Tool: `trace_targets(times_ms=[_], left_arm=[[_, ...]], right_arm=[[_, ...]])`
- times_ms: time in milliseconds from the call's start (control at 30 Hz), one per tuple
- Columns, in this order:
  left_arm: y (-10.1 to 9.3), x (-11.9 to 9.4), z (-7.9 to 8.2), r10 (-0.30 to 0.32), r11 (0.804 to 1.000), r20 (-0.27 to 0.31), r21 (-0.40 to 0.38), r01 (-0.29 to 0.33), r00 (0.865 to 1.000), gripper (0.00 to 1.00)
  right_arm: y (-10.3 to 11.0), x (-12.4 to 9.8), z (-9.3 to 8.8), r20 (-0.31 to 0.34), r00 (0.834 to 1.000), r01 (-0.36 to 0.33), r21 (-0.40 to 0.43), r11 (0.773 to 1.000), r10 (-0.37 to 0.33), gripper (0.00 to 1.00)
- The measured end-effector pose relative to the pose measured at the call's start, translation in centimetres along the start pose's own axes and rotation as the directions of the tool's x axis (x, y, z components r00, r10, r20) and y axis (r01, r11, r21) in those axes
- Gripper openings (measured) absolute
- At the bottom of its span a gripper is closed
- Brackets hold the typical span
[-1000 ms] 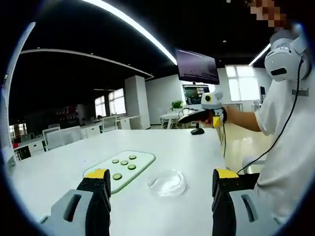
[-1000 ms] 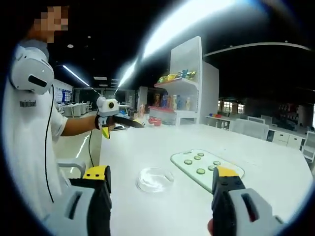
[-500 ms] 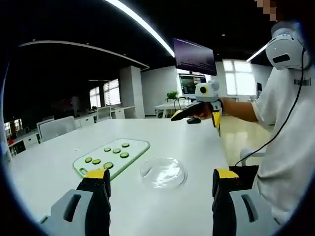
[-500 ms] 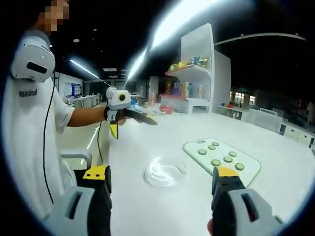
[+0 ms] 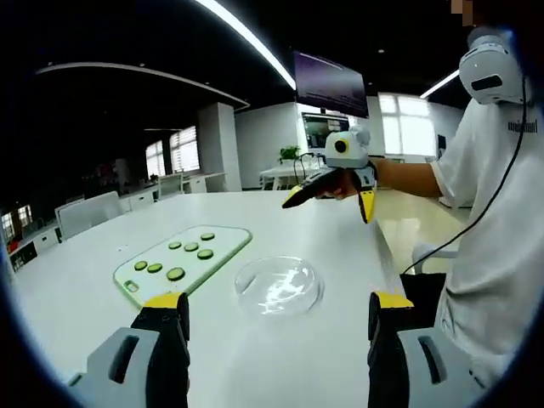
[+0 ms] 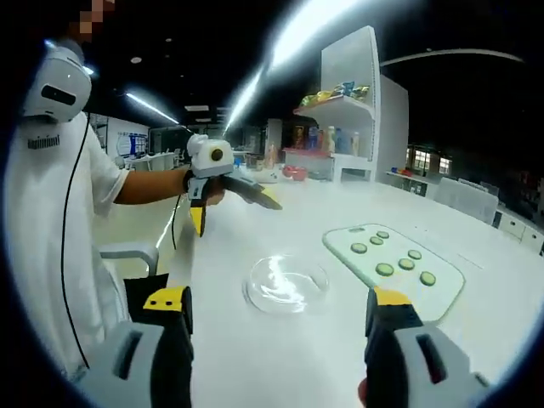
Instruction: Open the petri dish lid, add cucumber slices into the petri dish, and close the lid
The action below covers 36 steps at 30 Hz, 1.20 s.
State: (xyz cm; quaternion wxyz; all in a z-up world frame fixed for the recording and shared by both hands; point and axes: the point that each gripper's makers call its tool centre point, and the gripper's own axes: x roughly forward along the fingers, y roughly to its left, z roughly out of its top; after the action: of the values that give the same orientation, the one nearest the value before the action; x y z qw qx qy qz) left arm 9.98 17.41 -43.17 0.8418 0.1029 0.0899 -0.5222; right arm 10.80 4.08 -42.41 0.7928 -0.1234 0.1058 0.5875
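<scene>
A wide white table point(image 5: 76, 280) carries a pale green cutting board point(image 5: 183, 259) with six cucumber slices point(image 5: 176, 274) and, just beside it, a clear lidded petri dish point(image 5: 279, 285) (glassy, glinting), bare tabletop all round. The left gripper point(image 5: 270, 333) and right gripper point(image 6: 274, 321) hover short of the dish, jaws spread, empty.

A white table point(image 5: 340, 255) is carrying a clear lidded petri dish point(image 5: 279, 286) and, just beside it, a pale green cutting board point(image 5: 181, 259) with six cucumber slices point(image 5: 176, 274) lying on it.
</scene>
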Motion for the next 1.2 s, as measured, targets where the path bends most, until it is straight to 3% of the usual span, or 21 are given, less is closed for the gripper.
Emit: trace_targets(times_ms=[500, 733, 1200], left_arm=[[-0.9, 3.0, -0.2, -0.051, 0.999, -0.009, -0.006, 0.051, 0.999, 0.87], [-0.8, 4.1, -1.1, -0.064, 0.998, -0.031, -0.012, 0.063, 0.997, 0.87], [-0.7, 5.4, -2.0, -0.091, 0.996, -0.071, -0.002, 0.091, 0.993, 0.87]], right_arm=[[-0.1, 2.3, -1.1, -0.036, 0.999, -0.038, -0.001, 0.999, 0.038, 0.83], [-0.1, 3.5, -1.3, -0.057, 0.996, -0.062, -0.004, 0.998, 0.062, 0.83], [-0.2, 5.5, -1.8, -0.092, 0.991, -0.1, -0.02, 0.995, 0.098, 0.83]])
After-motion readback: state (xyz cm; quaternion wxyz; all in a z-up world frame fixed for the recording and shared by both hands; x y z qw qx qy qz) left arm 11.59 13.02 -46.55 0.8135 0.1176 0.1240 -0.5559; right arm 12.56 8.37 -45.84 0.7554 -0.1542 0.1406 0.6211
